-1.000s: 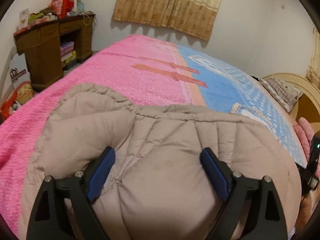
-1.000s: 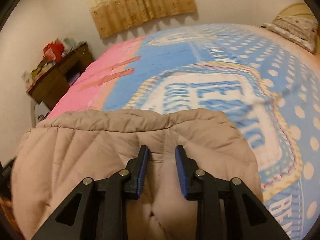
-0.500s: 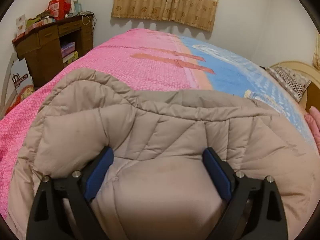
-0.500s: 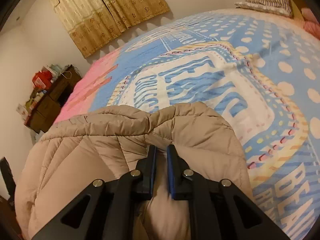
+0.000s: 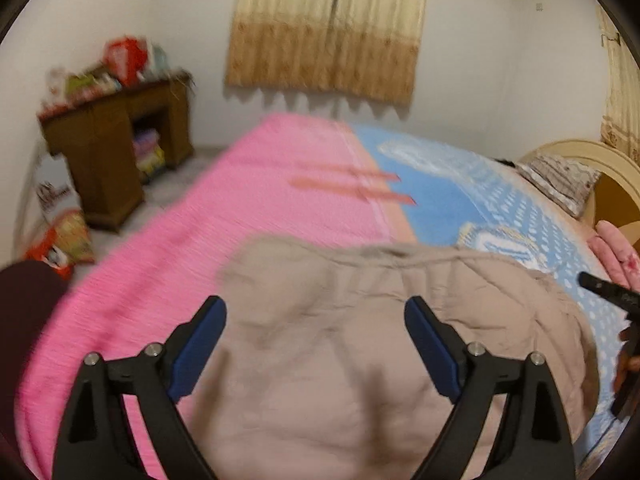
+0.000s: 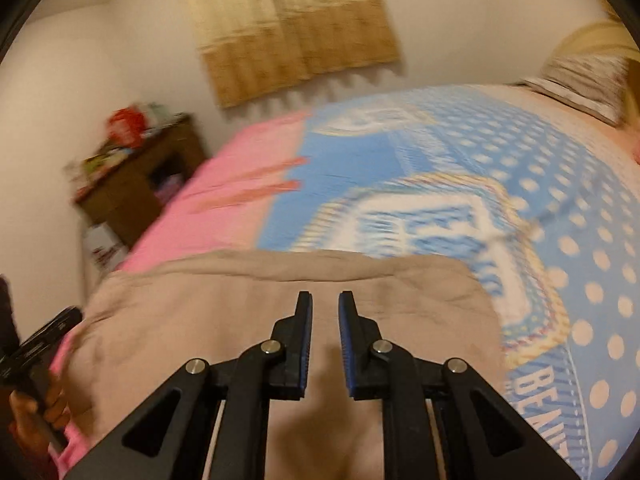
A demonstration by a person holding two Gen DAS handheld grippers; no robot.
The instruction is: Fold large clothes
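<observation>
The beige quilted puffer jacket (image 5: 360,352) is lying folded on the pink and blue patterned bedspread (image 5: 224,216), near its closer edge. The left gripper (image 5: 316,344) is hanging above the jacket with its blue-padded fingers wide apart, holding nothing. The right gripper (image 6: 325,340) is also above it; its jaws have just been opening, a narrow empty gap showing between them.

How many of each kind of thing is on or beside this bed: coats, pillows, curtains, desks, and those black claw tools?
Coat: 1
Pillow: 1
Curtain: 1 full one, plus a strip of a second at the right edge
Desk: 1
Grippers: 2, left gripper and right gripper
Total: 6
</observation>
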